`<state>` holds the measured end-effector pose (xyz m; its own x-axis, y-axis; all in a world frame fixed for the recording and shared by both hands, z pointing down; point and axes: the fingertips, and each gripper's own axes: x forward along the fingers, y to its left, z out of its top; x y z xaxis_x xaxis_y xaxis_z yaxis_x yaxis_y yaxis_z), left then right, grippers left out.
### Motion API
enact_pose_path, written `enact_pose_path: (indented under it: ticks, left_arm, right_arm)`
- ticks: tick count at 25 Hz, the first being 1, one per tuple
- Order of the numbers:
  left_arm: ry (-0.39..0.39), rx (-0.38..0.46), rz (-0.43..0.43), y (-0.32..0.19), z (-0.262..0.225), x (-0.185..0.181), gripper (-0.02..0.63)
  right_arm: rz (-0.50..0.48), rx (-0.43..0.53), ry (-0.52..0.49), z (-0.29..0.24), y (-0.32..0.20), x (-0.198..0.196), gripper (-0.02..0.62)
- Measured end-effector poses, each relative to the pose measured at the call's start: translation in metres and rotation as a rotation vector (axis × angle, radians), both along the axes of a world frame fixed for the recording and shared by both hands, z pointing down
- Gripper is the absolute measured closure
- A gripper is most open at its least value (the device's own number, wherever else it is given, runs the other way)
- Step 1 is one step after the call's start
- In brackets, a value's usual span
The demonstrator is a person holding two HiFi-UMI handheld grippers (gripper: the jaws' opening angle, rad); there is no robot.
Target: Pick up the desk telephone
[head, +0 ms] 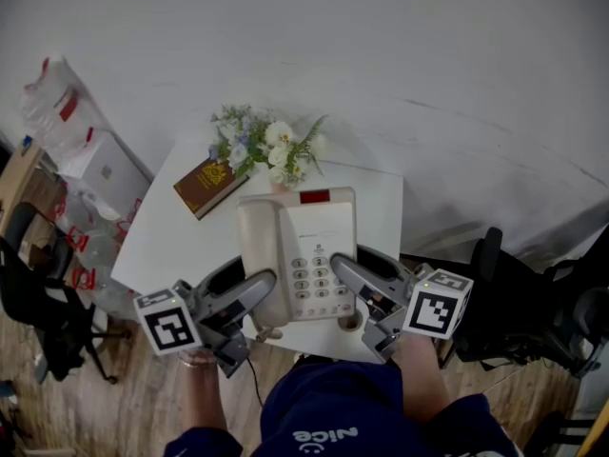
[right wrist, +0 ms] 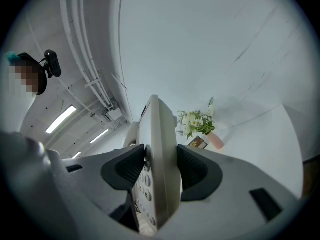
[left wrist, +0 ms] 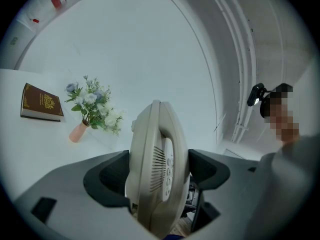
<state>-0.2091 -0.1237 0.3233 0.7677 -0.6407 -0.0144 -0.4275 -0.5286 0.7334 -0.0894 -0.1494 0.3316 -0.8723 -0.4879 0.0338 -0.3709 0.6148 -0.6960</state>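
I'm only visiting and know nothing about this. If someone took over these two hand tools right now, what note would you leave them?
Left tool: shut on the desk telephone, on its handset side.
Right tool: shut on the telephone's keypad side.
The telephone is at the near end of the white table; the brown book and the flowers sit behind it.
Done: both grips made.
Left: raise it level. The views don't settle whether it has cleared the table.

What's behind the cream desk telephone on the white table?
A pink vase of white flowers directly behind, and a brown book further left. The cream desk telephone hides the vase's base in head view.
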Motion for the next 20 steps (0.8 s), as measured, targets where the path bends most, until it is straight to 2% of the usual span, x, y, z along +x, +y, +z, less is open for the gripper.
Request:
enact_pose_path:
  ticks: [20]
  left_arm:
    - [0.008, -0.008, 0.008, 0.0075, 0.0079, 0.0001, 0.233]
  right_arm:
    - [-0.007, 0.027, 0.024, 0.0032, 0.0051, -0.0003, 0.373]
